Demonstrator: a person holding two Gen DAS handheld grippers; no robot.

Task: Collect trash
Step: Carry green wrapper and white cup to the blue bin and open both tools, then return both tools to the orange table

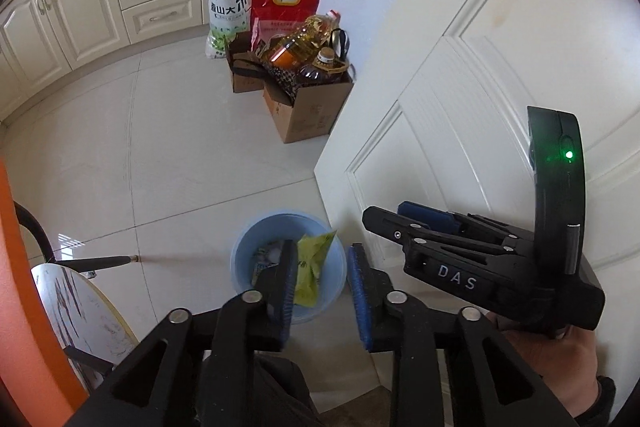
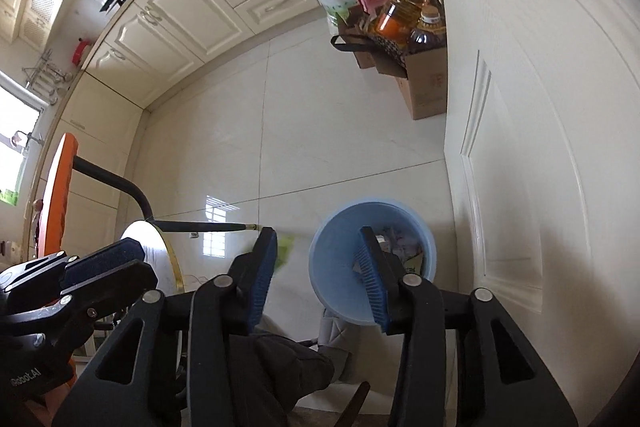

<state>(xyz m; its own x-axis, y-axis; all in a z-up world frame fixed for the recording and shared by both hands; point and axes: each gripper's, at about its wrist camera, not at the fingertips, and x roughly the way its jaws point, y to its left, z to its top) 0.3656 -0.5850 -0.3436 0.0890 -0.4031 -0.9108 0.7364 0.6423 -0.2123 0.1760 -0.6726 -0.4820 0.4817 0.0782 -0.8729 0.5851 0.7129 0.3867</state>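
Note:
A light blue bin stands on the floor tiles beside the white door, with some trash inside. A yellow-green wrapper lies against the left pad of my left gripper; the right pad stands clear of it, so the jaws are open. In the right wrist view the wrapper is a green blur just left of the bin. My right gripper is open above the bin's rim with nothing between its pads. Each gripper shows in the other's view: right, left.
Cardboard boxes with oil bottles and two rice sacks stand by the cabinets. The white door is close on the right. A round white table and an orange chair are at the left.

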